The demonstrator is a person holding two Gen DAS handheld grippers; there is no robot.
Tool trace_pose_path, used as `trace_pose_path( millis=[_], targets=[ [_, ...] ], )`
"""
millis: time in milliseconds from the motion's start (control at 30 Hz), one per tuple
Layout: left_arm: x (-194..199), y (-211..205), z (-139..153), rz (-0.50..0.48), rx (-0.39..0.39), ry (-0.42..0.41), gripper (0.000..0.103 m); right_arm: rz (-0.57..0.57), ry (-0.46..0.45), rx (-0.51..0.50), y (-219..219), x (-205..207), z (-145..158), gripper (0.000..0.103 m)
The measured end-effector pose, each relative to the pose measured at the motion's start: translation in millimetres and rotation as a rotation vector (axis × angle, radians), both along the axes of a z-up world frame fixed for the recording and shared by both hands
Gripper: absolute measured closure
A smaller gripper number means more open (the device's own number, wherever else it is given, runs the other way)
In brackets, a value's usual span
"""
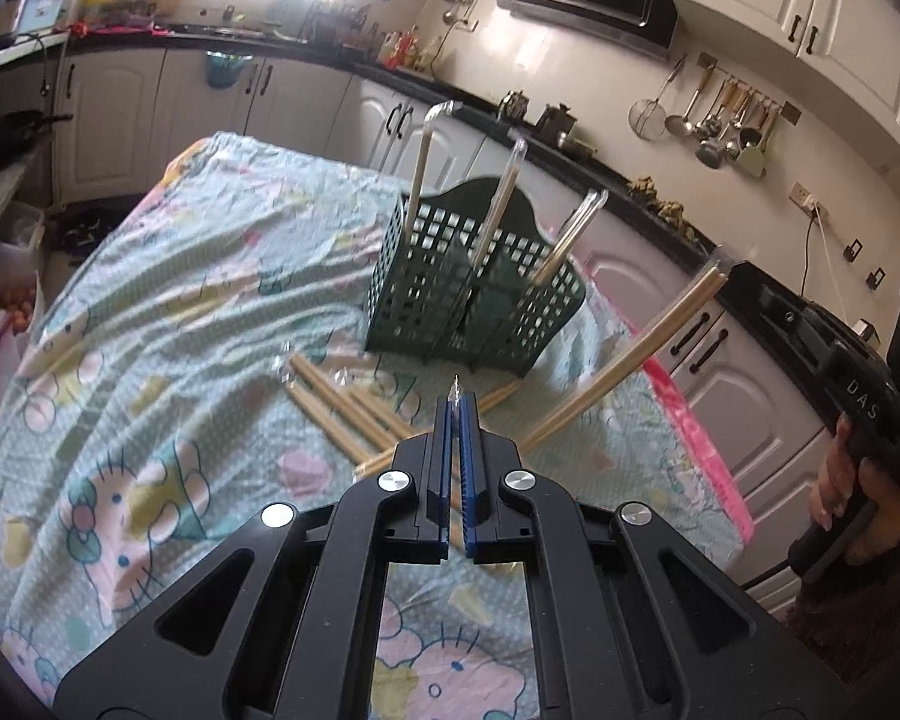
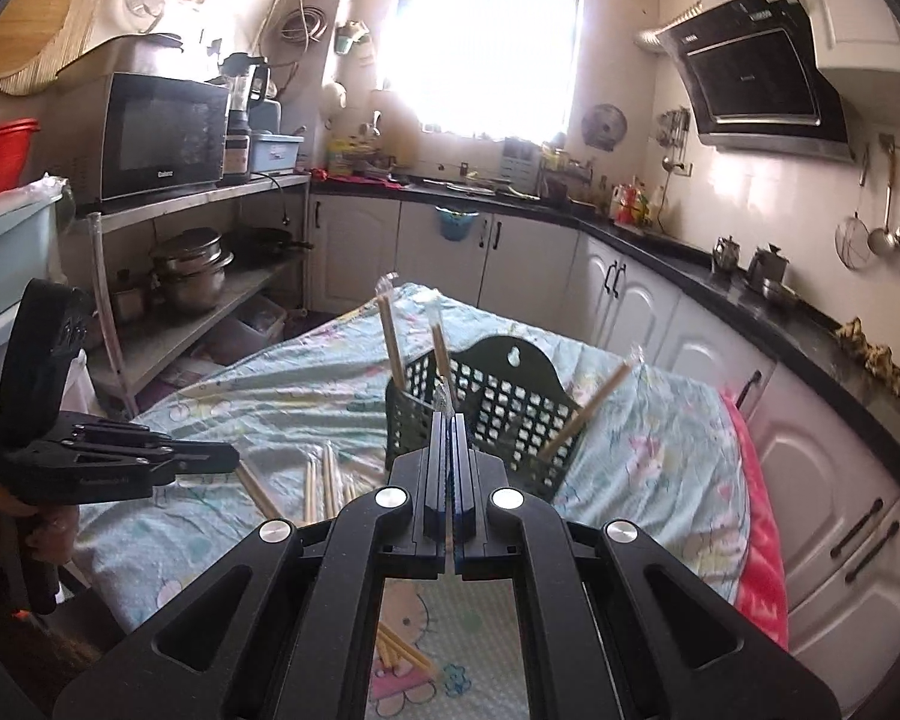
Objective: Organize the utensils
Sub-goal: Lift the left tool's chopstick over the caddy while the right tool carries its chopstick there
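- As seen from the left wrist: left gripper (image 1: 456,408) pressed together, pinching a clear wrapper tip (image 1: 456,389) between its blue pads.
- Ahead on the cartoon-print cloth (image 1: 150,312): dark green lattice basket (image 1: 480,306) holding three wrapped chopstick pairs (image 1: 498,210), leaning apart from one another; compartment of each not discernible.
- Between basket and gripper: loose chopstick pairs (image 1: 336,402) lying flat, crossed.
- At right: right gripper (image 1: 750,291) in a hand (image 1: 840,480), with a hanging pair (image 1: 624,360) slanting down from its tip.
- From the right wrist: right gripper (image 2: 448,420) closed on the wrapper end of the hanging pair (image 2: 402,654), sticks glimpsed below through the frame.
- Just beyond: basket (image 2: 510,408) with the three pairs (image 2: 390,336) standing in it.
- At left: left gripper (image 2: 228,459), fingers together, above the loose pairs (image 2: 327,480).
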State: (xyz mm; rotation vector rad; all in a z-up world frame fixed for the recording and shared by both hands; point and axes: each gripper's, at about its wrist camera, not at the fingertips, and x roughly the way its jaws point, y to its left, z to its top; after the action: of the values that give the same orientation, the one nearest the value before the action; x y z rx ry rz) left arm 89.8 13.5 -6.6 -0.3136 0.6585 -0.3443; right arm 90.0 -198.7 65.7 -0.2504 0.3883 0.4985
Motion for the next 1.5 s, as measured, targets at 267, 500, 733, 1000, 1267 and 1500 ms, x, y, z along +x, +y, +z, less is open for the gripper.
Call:
trace_pose_path(
  millis=[267,500,733,1000,1267,1500],
  targets=[
    [4,0,24,0.001,-0.004,-0.059,0.103,0.026,-0.039,0.019,10,-1,21,0.102],
    [6,3,47,0.004,-0.013,-0.111,0.103,0.039,-0.063,0.046,13,-2,35,0.102],
    [9,4,71,0.005,-0.016,-0.165,0.103,0.043,-0.099,0.073,14,-6,53,0.102],
    [14,-1,102,-0.004,-0.013,-0.232,0.103,0.047,-0.132,0.096,18,-2,73,0.102],
    [24,-5,133,-0.016,-0.019,-0.290,0.103,0.039,-0.179,0.109,20,6,97,0.102],
    [31,-15,170,-0.029,-0.017,-0.370,0.103,0.021,-0.207,0.118,14,17,115,0.102]
  ],
)
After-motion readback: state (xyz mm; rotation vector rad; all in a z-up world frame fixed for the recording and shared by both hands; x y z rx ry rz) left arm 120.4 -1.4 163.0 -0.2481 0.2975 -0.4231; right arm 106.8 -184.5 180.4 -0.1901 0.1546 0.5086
